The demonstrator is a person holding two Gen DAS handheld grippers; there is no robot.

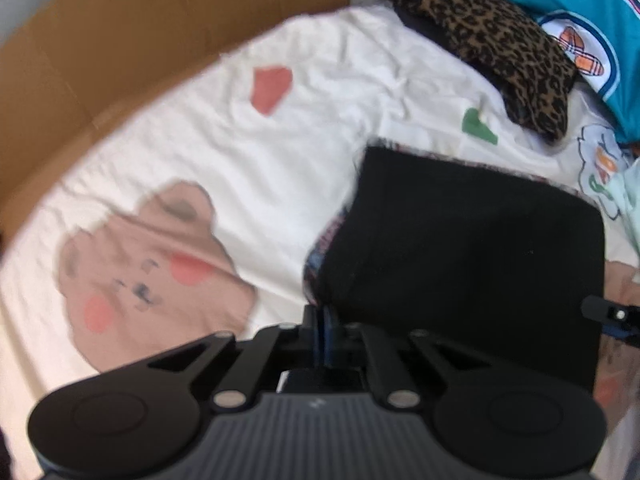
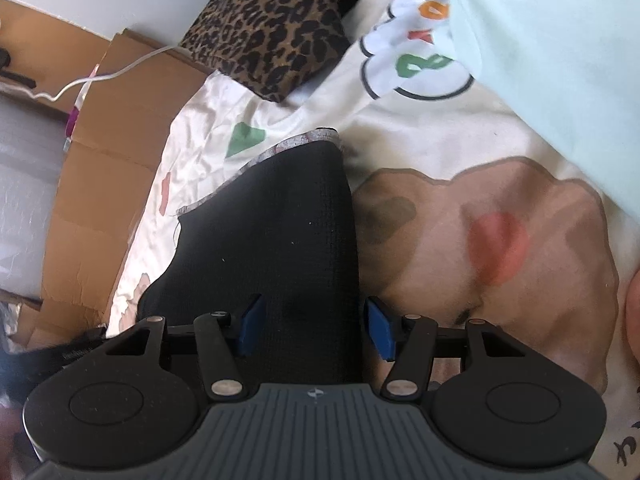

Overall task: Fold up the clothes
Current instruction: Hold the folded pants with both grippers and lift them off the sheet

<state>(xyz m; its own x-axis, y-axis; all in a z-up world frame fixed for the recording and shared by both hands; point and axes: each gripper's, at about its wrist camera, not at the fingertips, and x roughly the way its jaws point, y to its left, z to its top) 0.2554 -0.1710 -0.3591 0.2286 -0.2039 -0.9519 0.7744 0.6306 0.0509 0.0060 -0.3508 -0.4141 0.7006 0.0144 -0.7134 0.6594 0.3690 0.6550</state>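
A black garment (image 1: 472, 248) with a patterned inner edge lies folded on a white bear-print sheet (image 1: 248, 168). My left gripper (image 1: 323, 320) is shut on the garment's near left corner. In the right wrist view the same black garment (image 2: 272, 240) runs between the pads of my right gripper (image 2: 314, 326), which is open; its blue pads (image 2: 379, 330) stand apart on either side of the cloth. The right gripper's tip also shows in the left wrist view (image 1: 612, 316), at the garment's right edge.
A leopard-print garment (image 1: 500, 40) and a teal printed shirt (image 1: 592, 32) lie at the far right. A pale mint cloth (image 2: 552, 48) lies at the upper right. Brown cardboard (image 1: 120, 40) borders the sheet on the left, with a white cable (image 2: 100, 76) over it.
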